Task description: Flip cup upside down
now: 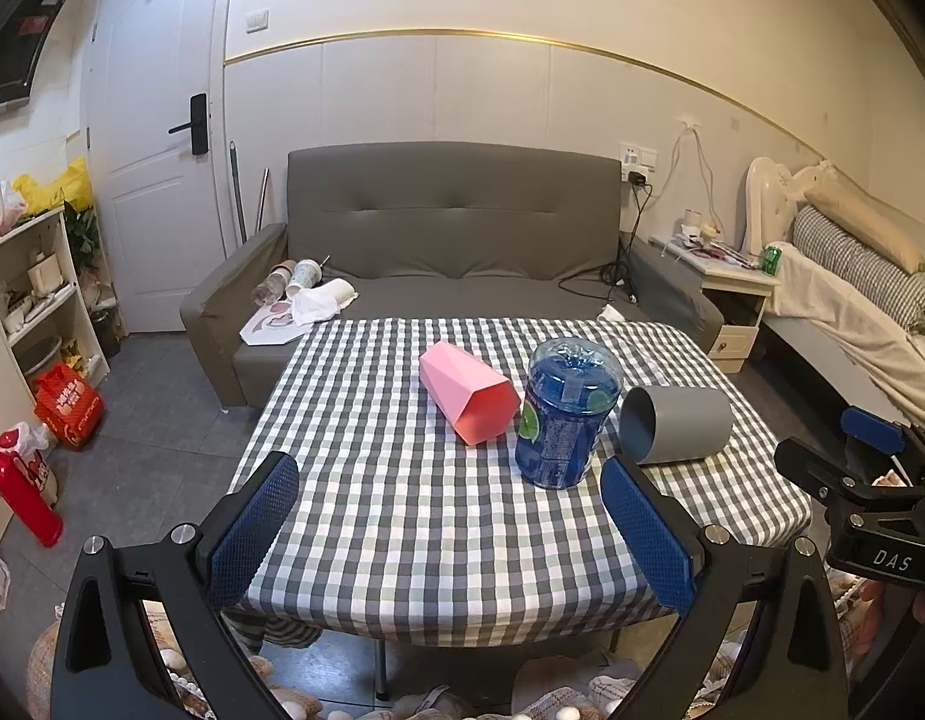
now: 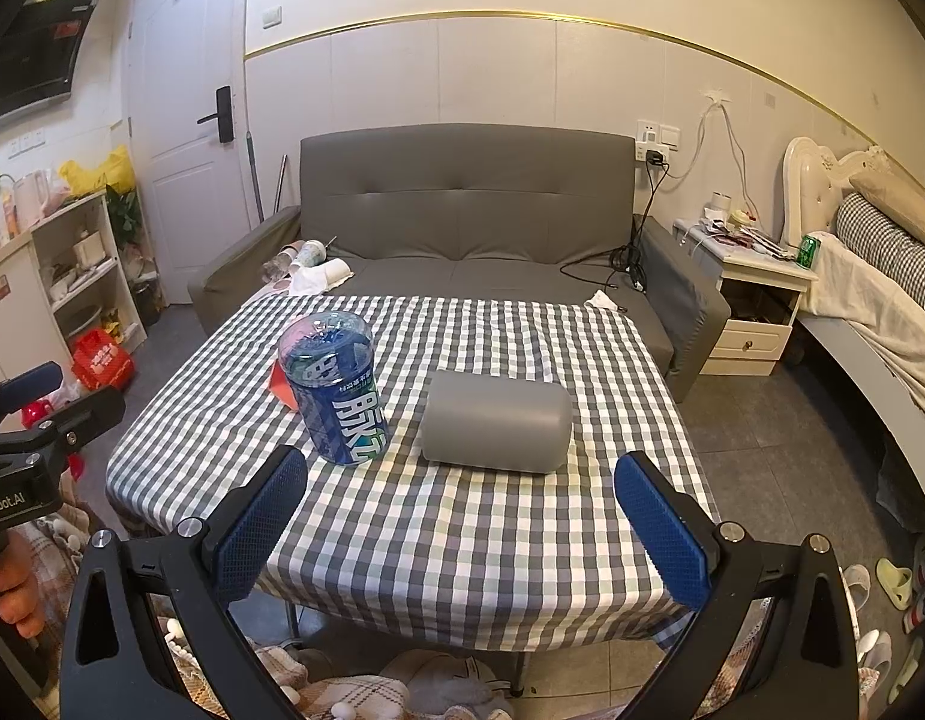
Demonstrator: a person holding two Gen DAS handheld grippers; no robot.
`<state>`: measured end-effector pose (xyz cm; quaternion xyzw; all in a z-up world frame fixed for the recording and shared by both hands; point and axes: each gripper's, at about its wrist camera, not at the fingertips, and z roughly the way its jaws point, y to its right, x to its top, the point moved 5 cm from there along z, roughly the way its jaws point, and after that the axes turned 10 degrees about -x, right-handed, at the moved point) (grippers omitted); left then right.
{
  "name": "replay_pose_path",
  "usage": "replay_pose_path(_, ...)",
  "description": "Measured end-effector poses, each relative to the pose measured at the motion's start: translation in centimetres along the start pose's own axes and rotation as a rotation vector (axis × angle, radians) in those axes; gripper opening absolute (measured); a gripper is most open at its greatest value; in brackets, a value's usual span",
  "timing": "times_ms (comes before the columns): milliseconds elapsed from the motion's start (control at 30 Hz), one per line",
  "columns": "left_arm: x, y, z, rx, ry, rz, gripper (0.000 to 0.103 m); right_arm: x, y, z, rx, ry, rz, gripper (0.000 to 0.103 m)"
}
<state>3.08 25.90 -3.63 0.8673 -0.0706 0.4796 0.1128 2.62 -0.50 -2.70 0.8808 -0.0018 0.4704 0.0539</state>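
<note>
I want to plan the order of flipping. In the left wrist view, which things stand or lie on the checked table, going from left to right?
pink cup, lying on its side → blue bottle, standing → grey cup, lying on its side with its mouth toward the bottle.

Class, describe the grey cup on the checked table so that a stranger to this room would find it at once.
Start at the table with the checked cloth in front of the grey sofa. Three things stand or lie in a row on it; the grey cup is the rightmost, beside the upright blue bottle. It lies on its side, smooth and round, unlike the faceted pink cup left of the bottle.
</note>
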Motion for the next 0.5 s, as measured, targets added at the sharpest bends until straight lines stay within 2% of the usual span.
replay_pose_path(500, 0.14, -0.26, -0.05, 0.009, 0.006, -0.006, 0.103, -0.22, 0.09, 0.37, -0.006, -0.009, -0.008, 0.103)
